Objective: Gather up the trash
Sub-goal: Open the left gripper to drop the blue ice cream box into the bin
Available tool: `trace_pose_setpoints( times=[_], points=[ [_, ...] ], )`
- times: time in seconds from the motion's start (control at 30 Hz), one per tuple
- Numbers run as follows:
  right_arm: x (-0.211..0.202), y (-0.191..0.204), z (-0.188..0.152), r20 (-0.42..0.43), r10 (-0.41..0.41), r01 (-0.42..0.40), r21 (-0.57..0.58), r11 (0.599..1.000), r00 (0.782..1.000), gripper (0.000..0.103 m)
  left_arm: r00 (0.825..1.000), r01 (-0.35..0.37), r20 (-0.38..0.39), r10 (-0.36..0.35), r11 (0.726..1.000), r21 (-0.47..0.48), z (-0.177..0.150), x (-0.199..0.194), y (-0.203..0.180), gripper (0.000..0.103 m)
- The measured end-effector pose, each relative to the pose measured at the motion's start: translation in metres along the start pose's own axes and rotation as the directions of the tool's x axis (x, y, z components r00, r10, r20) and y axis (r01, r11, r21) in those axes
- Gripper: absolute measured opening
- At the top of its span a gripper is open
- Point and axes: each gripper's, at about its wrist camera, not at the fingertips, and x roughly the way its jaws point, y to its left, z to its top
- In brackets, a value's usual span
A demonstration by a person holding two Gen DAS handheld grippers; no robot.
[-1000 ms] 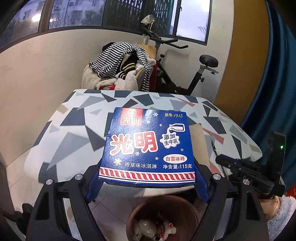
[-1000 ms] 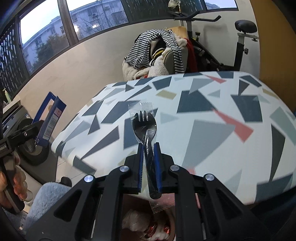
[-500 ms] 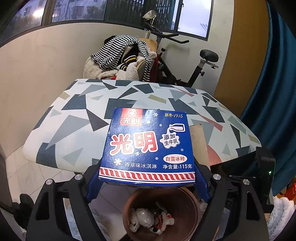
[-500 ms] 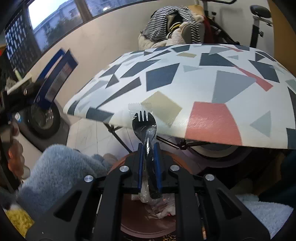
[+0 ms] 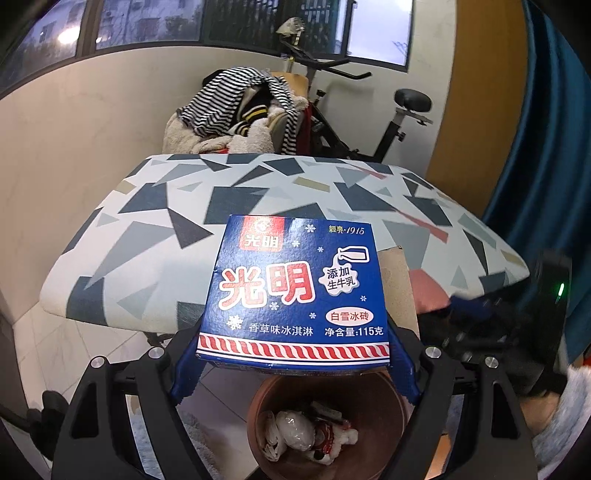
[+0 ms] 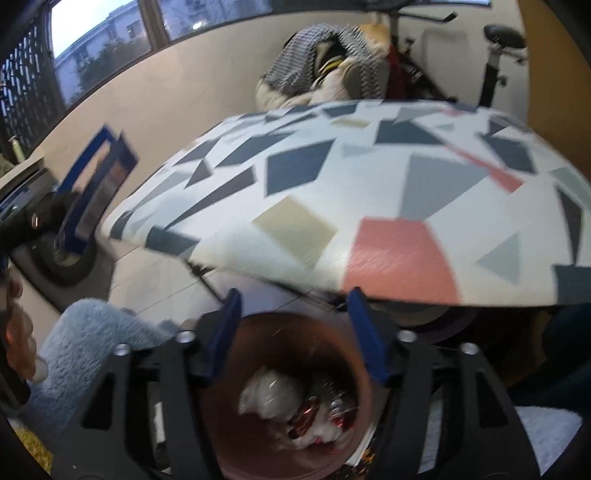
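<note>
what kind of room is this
Most likely a lived-in home, perhaps a sunroom: an exercise bike draped with a pile of clothes, windows behind, and a patterned table.

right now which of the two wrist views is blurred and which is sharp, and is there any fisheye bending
Right wrist view: motion-smeared throughout, the patterned table and the trash in the brown bin soft, the open right gripper fuzzy at its edges. Left wrist view: sharp, the print on the blue ice cream box readable. Both: strong fisheye bowing of the table edge and dark corners.
</note>
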Motion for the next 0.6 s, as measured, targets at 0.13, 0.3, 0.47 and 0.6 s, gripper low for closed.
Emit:
trace_pose_setpoints(
  times=[0.13, 0.3, 0.47, 0.6],
  points=[
    [-0.011, -0.007, -0.004, 0.047, -0.085, 0.083, 0.034, 0.996, 0.995, 0.092, 1.000, 0.023, -0.012, -0.022, 0.997, 0.075, -0.021, 0.012, -0.012, 0.080],
    [-0.015, -0.018, -0.007, 0.039, -0.119, 0.116, 0.074, 0.990, 0.992, 0.097, 0.997, 0.059, -0.053, -0.053, 0.993, 0.102, -0.033, 0.030, -0.021, 0.080],
    [-0.026, -0.033, -0.008, 0.028, -0.142, 0.139, 0.109, 0.984, 0.989, 0.097, 0.993, 0.076, -0.100, -0.063, 0.988, 0.133, -0.041, 0.046, -0.028, 0.080],
    [-0.028, -0.041, -0.011, 0.016, -0.148, 0.145, 0.118, 0.982, 0.989, 0.097, 0.988, 0.099, -0.132, -0.081, 0.985, 0.139, -0.045, 0.052, -0.031, 0.092]
  ],
)
